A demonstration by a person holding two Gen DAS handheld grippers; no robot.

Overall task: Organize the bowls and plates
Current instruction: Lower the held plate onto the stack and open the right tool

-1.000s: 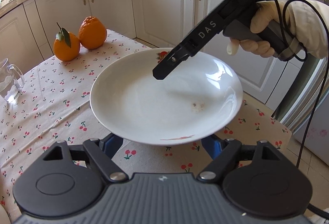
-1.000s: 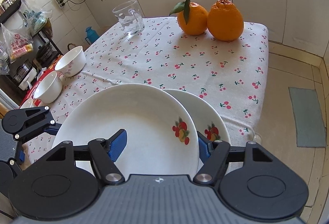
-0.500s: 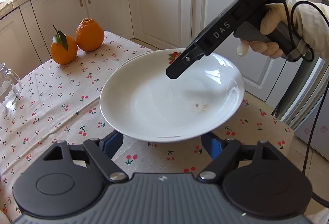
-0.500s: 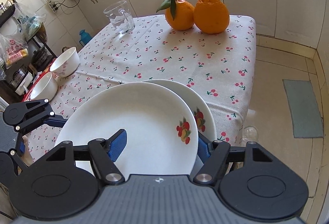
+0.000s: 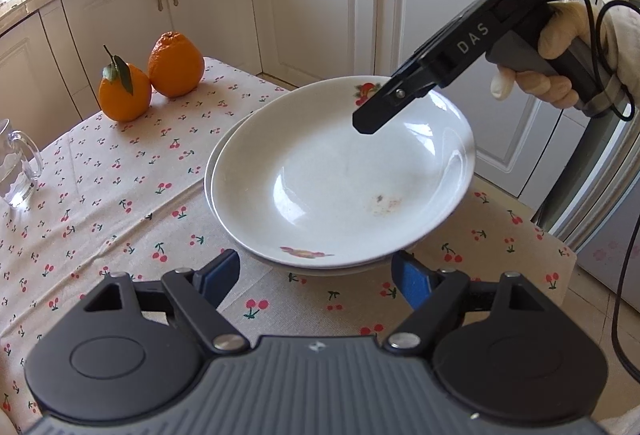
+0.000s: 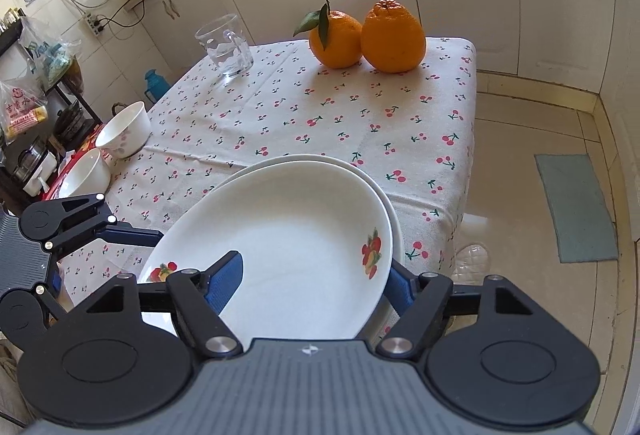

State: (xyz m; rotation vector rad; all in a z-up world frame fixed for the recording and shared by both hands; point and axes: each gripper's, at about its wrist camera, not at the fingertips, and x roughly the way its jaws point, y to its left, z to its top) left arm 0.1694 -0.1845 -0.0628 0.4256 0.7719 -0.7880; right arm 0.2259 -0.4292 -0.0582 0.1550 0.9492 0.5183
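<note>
Right gripper low in the foreground, jaws opening, one blue pad over the top plate and the other outside its rim; whether either pad touches it, hard to call; that plate sits tilted on a second plate whose rim peeks out behind; left gripper reaches in from the left edge, fingers at the plates' near-left rim; two oranges touching at the far end of the cherry-print tablecloth; glass mug beside them; two white bowls far left.
</note>
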